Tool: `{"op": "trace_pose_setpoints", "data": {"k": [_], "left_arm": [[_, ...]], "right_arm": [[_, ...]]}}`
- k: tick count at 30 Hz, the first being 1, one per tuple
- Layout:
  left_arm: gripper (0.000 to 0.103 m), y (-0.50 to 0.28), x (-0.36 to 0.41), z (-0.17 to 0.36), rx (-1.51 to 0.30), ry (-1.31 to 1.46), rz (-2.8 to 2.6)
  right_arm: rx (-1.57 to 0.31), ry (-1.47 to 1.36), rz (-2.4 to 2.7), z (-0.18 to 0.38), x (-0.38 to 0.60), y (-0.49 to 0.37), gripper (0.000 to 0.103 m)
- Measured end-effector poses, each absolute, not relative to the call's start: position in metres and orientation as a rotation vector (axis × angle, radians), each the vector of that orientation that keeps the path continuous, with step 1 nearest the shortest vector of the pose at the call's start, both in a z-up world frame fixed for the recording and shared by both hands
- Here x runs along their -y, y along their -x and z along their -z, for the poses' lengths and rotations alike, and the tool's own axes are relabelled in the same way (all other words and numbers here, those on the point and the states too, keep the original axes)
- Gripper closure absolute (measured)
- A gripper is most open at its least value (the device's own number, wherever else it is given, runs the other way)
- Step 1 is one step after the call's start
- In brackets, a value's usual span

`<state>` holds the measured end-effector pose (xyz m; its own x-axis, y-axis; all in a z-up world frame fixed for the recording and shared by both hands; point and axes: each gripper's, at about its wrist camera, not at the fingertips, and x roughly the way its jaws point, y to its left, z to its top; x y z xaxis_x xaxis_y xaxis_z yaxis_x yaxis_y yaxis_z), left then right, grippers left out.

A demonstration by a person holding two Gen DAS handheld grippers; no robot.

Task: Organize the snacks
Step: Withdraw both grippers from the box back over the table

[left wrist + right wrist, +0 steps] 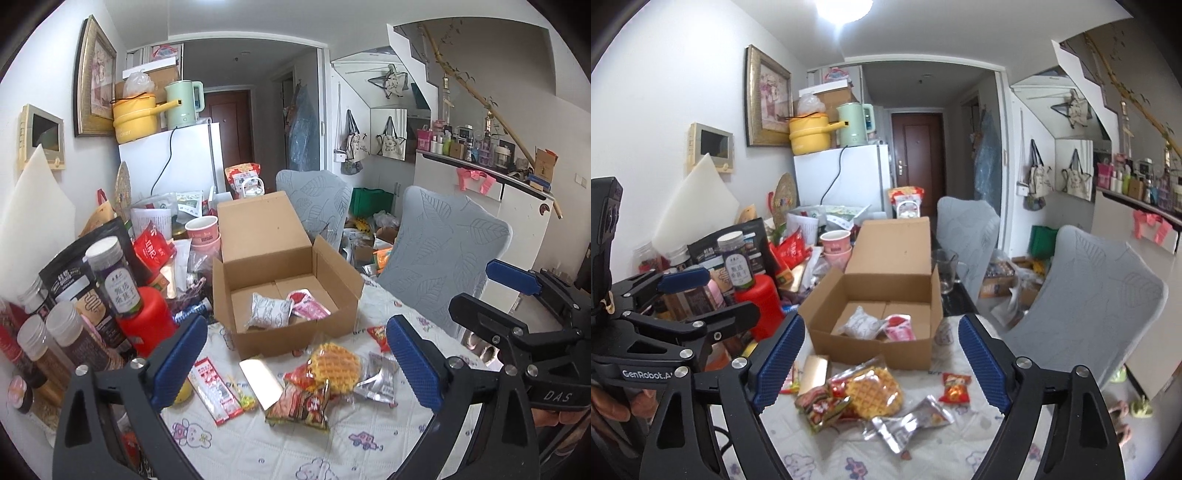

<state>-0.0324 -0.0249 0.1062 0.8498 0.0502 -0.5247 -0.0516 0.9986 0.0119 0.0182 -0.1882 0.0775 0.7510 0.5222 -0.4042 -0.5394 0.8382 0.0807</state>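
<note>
The left black two-finger gripper with blue ribbed pads [295,358] stood wide apart, nothing between its jaws, tilted downward. The right black gripper with matching blue pads [882,363] was likewise spread and empty, angled slightly down. Fingertips of the person's hand [613,404] wrapped the left gripper's handle.
</note>
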Motion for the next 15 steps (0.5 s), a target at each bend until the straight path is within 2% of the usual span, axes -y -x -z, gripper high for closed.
{"op": "trace_pose_setpoints", "data": {"k": [15], "left_arm": [[0.004, 0.053, 0.018, -0.050, -0.630, 0.053, 0.016]], "right_arm": [[-0.502, 0.052, -0.585, -0.024, 0.185, 0.011, 0.017]]}}
